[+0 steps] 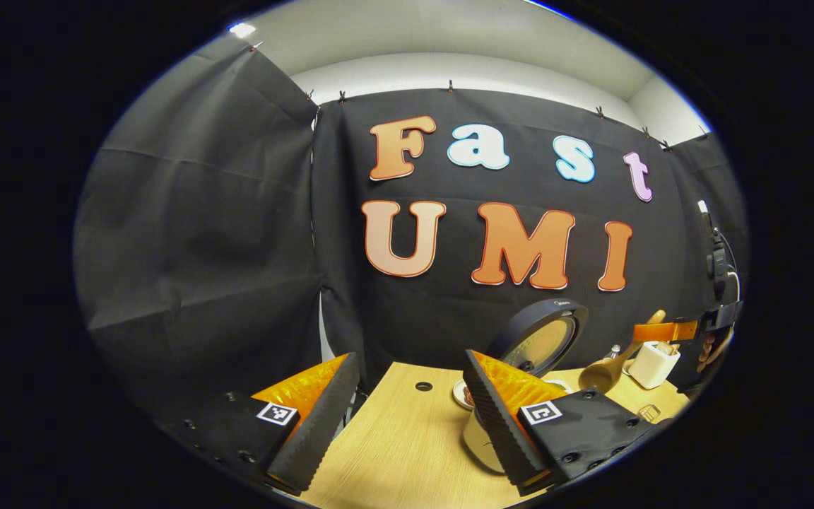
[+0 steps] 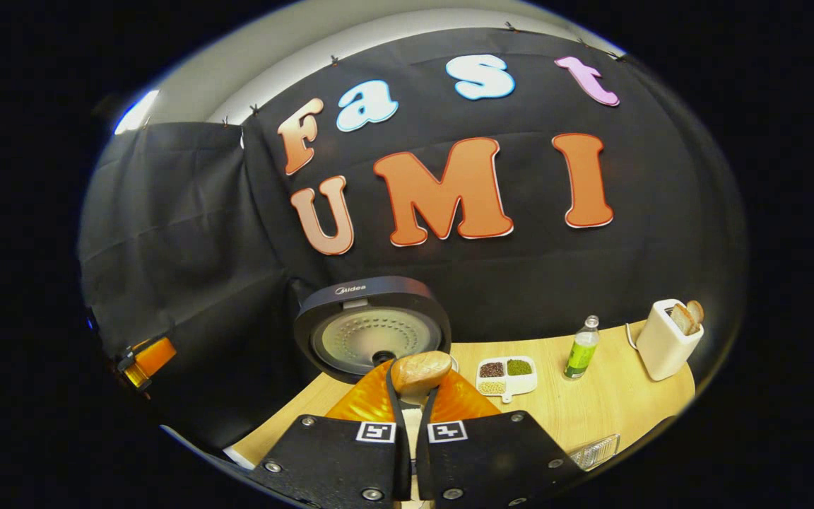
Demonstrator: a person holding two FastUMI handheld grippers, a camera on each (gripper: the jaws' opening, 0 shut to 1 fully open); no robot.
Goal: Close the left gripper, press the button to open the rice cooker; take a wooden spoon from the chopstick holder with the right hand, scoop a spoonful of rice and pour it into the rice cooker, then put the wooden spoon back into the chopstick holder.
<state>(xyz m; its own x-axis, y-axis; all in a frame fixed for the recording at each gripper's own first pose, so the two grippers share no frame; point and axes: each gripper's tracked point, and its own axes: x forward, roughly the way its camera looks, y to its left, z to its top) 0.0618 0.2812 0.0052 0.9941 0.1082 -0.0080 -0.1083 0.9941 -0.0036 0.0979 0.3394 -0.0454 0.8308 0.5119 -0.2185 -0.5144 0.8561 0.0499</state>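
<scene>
In the right gripper view my right gripper [image 2: 409, 387] is shut on the handle of the wooden spoon [image 2: 420, 372], whose bowl stands just beyond the fingertips. Behind it is the rice cooker [image 2: 372, 329] with its round lid swung up, the inner side facing me. In the left gripper view my left gripper [image 1: 409, 360] is open over the table's near edge with nothing between its fingers. The cooker's raised lid [image 1: 545, 338] shows past its right finger, which hides most of the pot. Farther right, the right gripper [image 1: 665, 331] holds the wooden spoon [image 1: 603, 373] tilted, bowl down.
On the wooden table [image 2: 591, 410] sit a white divided dish [image 2: 506, 375] of grains, a small green bottle [image 2: 581, 351] and a white toaster [image 2: 667, 339] with bread. A clear ribbed dish [image 2: 594, 449] lies by the front edge. Black cloth walls close in behind and left.
</scene>
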